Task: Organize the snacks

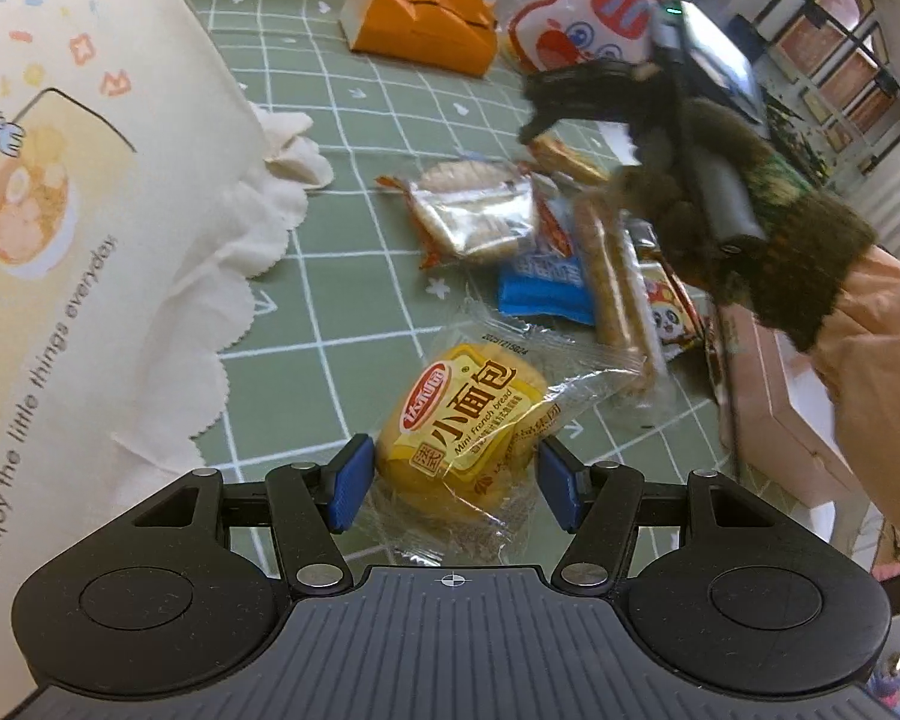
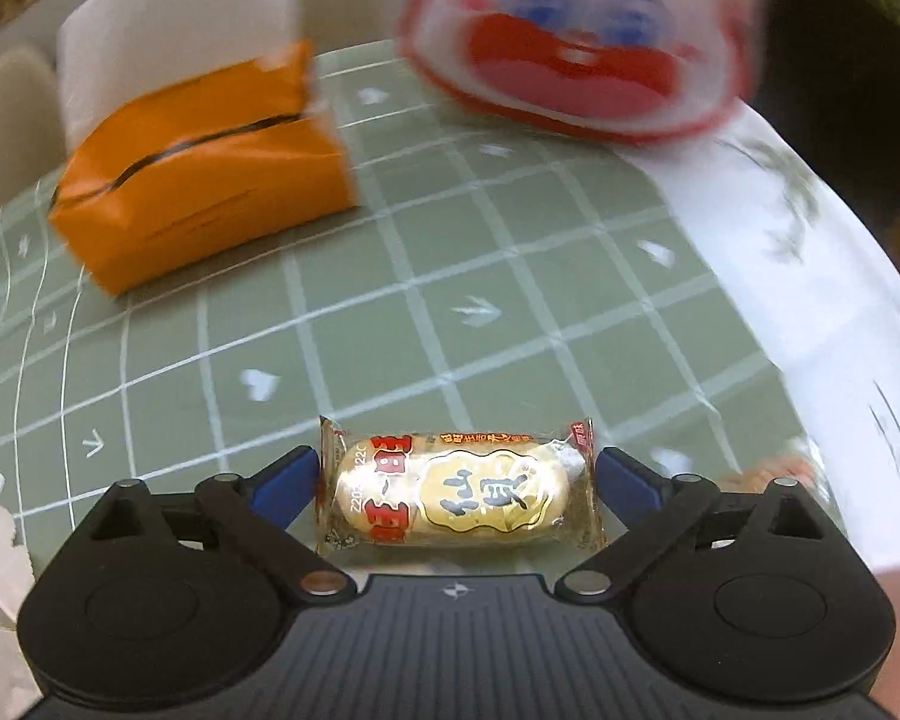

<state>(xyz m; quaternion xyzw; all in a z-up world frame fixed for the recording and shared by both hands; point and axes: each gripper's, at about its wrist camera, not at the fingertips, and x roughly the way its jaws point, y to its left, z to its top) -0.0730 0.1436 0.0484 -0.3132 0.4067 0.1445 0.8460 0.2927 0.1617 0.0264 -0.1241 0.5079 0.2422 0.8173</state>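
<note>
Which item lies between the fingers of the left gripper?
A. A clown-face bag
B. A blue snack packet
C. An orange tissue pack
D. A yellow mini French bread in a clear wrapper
D: in the left wrist view the yellow mini French bread sits between the blue pads of the left gripper.

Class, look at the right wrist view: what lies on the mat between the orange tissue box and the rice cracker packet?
Nothing: in the right wrist view only bare green checked mat separates the orange tissue box from the rice cracker packet.
</note>
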